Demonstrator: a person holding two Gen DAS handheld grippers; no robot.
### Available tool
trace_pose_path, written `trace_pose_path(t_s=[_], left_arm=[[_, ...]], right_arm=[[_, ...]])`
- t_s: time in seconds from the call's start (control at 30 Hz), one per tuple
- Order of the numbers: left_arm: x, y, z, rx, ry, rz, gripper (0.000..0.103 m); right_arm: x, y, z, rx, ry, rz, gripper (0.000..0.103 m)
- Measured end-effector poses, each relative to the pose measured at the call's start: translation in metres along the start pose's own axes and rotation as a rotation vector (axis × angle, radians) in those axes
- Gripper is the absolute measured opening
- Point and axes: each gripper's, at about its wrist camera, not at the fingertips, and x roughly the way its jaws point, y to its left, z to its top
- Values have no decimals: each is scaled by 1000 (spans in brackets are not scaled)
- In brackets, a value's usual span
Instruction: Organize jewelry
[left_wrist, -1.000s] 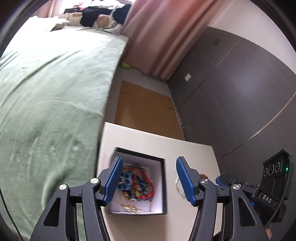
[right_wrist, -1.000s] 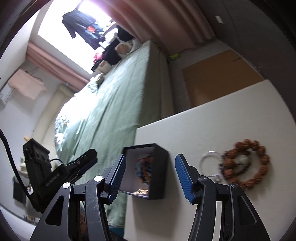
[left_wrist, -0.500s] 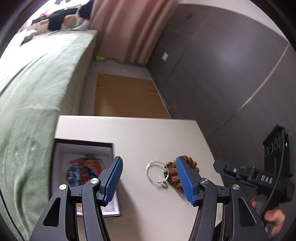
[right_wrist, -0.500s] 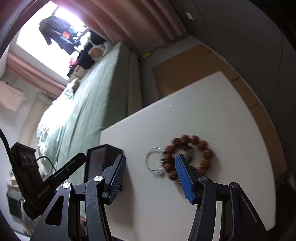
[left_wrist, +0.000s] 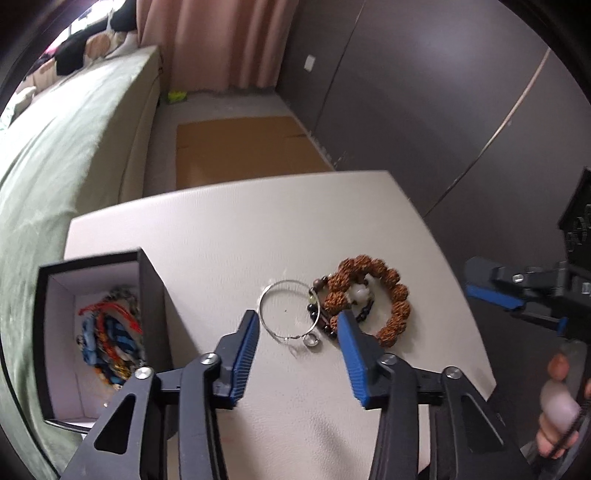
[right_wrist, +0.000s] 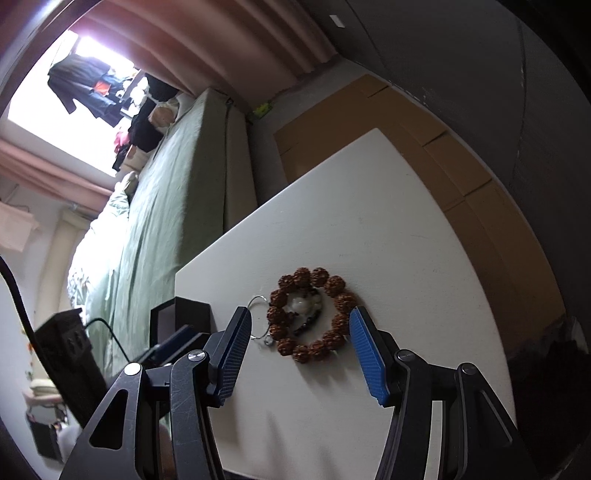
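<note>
Currently, left gripper: fingers spread apart, holding nothing, poised over the silver bangle on the white table.
Right gripper: fingers wide apart and empty, framing the brown bead bracelet.
Brown bead bracelet: flat on the table, ringing a dark bead strand with a pale stone; the bangle touches its left side.
Black box: open at the table's left edge, near the bed, holding colourful cords.
</note>
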Motion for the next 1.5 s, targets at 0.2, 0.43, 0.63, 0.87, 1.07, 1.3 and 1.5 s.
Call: trace_pose_path(t_s=[0.2,0.43,0.63,0.87,1.07,1.3,1.5], left_arm=[[25,3,-2,-53,65,97,33],[42,3,2,-89,85,157,33],[53,-7,0,-57,121,153,33],[52,-9,-4,-7,131,177,24],[47,8,-5,-59,114,147,3],[27,22,-1,-121,53,106,0],[5,29,4,-142,2,66,0]], right_arm=[[-1,-9,2,31,9,12,56],[-2,-15,3,42,14,18,56],[-2,-18,3,42,19,15,56],[1,-18,3,43,24,11,56],[6,-11,0,24,35,4,56],[10,-9,-1,22,41,-8,56],[19,-7,-2,15,59,-22,56]])
